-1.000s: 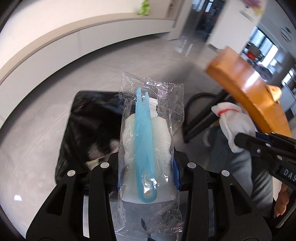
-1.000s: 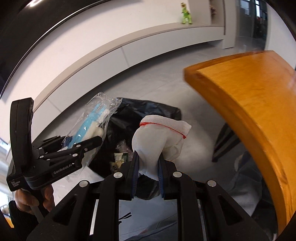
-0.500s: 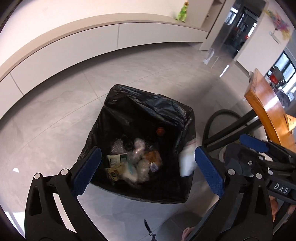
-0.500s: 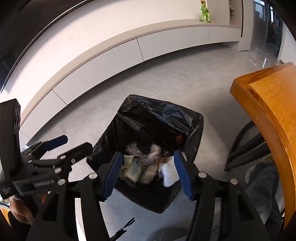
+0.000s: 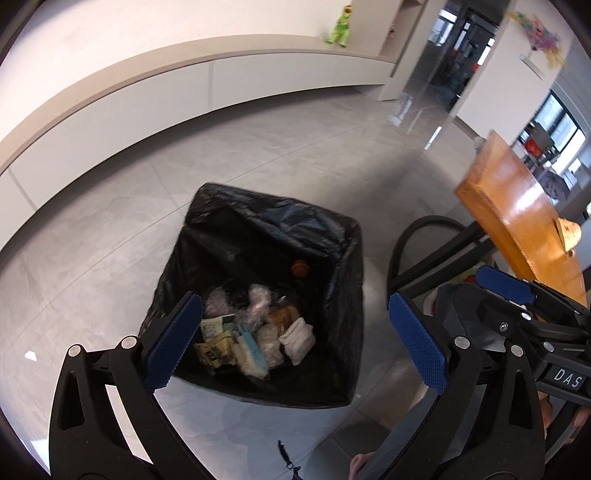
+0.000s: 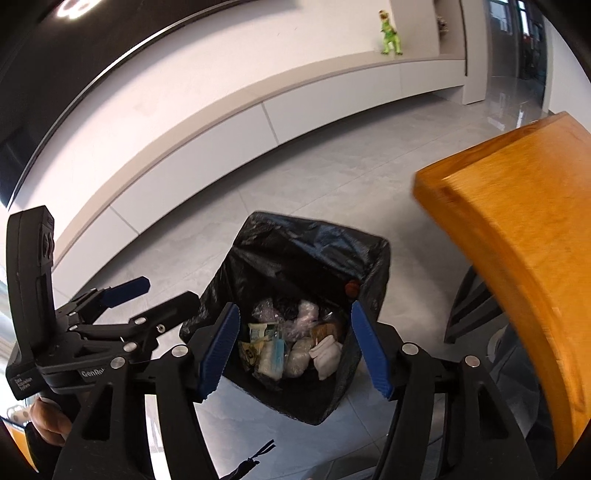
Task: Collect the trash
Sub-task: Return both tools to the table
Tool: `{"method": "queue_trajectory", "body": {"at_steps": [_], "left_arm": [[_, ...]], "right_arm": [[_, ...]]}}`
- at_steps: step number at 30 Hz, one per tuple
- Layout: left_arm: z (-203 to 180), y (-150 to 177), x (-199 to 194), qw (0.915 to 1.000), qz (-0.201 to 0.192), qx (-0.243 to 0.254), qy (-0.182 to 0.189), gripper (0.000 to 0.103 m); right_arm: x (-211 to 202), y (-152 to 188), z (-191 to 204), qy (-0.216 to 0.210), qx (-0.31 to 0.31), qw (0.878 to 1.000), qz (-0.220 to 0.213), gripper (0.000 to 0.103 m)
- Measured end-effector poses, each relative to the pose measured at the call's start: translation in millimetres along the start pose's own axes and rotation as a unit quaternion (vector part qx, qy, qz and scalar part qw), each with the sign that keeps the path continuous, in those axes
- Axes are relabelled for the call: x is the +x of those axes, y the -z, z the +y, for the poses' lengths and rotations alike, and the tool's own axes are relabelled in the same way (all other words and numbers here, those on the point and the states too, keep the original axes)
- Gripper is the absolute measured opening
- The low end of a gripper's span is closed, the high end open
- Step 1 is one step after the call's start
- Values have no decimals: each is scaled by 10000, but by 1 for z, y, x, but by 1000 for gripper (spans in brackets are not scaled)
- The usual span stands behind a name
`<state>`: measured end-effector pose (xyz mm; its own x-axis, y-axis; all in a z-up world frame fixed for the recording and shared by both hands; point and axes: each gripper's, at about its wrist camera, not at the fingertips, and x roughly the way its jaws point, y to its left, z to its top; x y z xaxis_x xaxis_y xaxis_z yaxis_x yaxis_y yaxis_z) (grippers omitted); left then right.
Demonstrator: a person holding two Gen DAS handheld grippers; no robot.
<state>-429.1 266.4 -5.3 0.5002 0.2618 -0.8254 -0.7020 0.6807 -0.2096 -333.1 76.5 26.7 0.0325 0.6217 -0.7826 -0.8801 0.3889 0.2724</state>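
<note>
Both loads dropped into the bin (image 5: 343, 236); left tool (image 5: 295, 343) gapes, right tool (image 6: 293, 350) opening, tilted down.

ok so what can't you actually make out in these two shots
- Wooden tabletop, right wrist view: blurred and cut by the frame edge, so whatever lies on it stays unseen.
- Trash low in the black bin bag, left wrist view: covered by the white cloth and wrappers.
- Green toy figure: too small.

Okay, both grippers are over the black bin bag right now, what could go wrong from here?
1. The wooden table edge sits close beside the right gripper, whose jaws are opening with nothing between them; lifting away could knock it.
2. The open left gripper hangs over the black plastic bin bag; dipping could snag its loose rim.
</note>
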Motion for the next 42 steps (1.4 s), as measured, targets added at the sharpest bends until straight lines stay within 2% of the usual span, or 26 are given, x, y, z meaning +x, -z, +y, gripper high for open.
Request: {"method": "queue_trajectory", "body": {"at_steps": [10,17,24,35,42], "left_arm": [[-82,-27,2,9957,-90,822,414,98],[-141,-38,12,9882,-62,1362,702,98],[-194,-49,21,9792,-23,1812,912,98],[-291,-54,39,9588,124,2489,1361,98],[-357,-55,53,9422,234,2944,1582,98]], "right_arm": [[-52,-1,-60,312,593,9963,-545,67],[-81,4,-115,627,1180,9876,-819,67],[-118,16,-176,990,1823,9717,-1134,71],[-163,41,-248,1376,2545,9474,-1372,71],[-194,56,-310,1779,3068,9234,-1465,71]]}}
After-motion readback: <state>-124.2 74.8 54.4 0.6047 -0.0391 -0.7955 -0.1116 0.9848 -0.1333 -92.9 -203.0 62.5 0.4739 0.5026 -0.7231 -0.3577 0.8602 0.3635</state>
